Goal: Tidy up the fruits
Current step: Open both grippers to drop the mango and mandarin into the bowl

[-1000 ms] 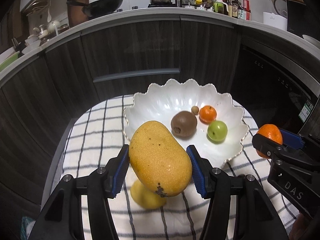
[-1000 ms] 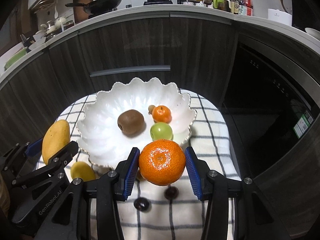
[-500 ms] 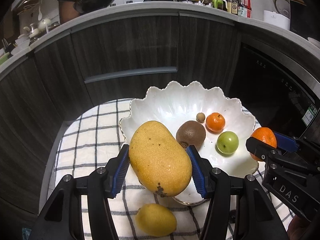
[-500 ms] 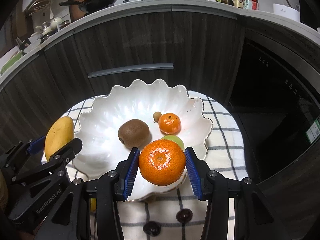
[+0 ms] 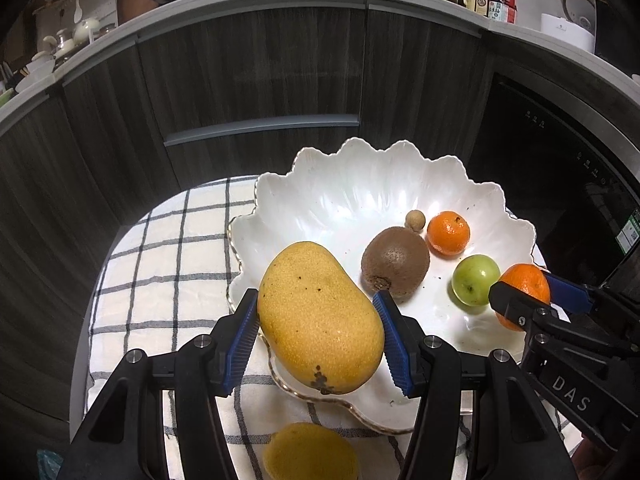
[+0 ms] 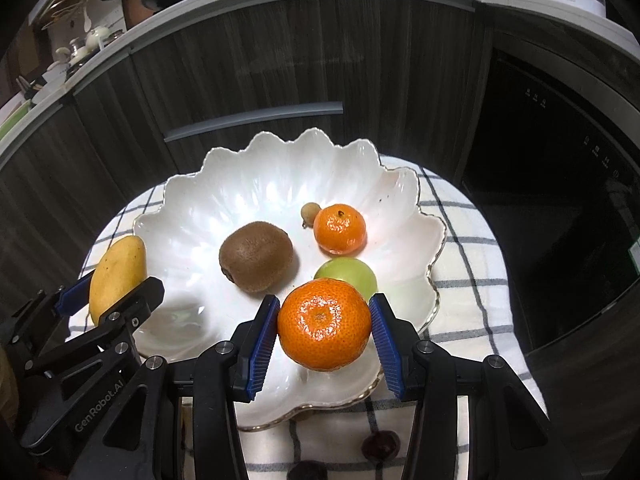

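Observation:
My left gripper (image 5: pixel 316 332) is shut on a large yellow mango (image 5: pixel 320 320) and holds it over the near left rim of the white scalloped bowl (image 5: pixel 360 176). My right gripper (image 6: pixel 324 332) is shut on a big orange (image 6: pixel 324 324) above the bowl's (image 6: pixel 240 168) near right side. In the bowl lie a kiwi (image 6: pixel 256 256), a small orange (image 6: pixel 340 228), a green fruit (image 6: pixel 352 274) and a tiny brown fruit (image 6: pixel 310 213). A yellow lemon (image 5: pixel 310 452) lies on the checked cloth (image 5: pixel 160 264) below my left gripper.
The bowl sits on a small cloth-covered table in front of dark kitchen cabinets (image 5: pixel 260 80). Two small dark fruits (image 6: pixel 380 444) lie on the cloth near the bowl's front edge. A dark oven front (image 6: pixel 560 200) stands at the right.
Both grippers have moved forward with their fruit, from over the cloth to over the bowl. The lemon and dark fruits have slid toward the bottom of the views.

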Available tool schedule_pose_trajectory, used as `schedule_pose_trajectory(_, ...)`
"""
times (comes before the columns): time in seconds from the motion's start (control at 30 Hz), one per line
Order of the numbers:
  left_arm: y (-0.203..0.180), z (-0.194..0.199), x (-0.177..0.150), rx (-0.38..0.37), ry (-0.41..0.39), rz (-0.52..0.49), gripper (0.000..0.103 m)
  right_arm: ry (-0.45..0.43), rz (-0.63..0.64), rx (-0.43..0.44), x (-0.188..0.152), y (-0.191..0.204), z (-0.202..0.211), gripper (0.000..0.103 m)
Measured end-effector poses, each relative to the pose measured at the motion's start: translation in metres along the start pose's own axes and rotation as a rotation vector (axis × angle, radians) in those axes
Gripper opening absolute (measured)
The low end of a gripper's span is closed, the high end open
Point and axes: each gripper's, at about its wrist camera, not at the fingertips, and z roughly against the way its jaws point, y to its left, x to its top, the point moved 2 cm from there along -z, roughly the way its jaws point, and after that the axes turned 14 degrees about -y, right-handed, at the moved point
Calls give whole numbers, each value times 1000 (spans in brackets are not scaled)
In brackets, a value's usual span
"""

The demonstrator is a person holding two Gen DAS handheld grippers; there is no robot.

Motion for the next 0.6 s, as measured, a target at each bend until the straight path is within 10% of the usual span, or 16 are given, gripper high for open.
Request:
schedule_pose_trajectory(0.43, -3, -13, -10, -15, 78, -2, 57, 10, 12, -1, -1, -1, -4, 51)
schedule_pose_trajectory(0.6, -1, -3, -7, 23, 36, -11, 81, -21, 22, -26, 3, -4, 4, 67)
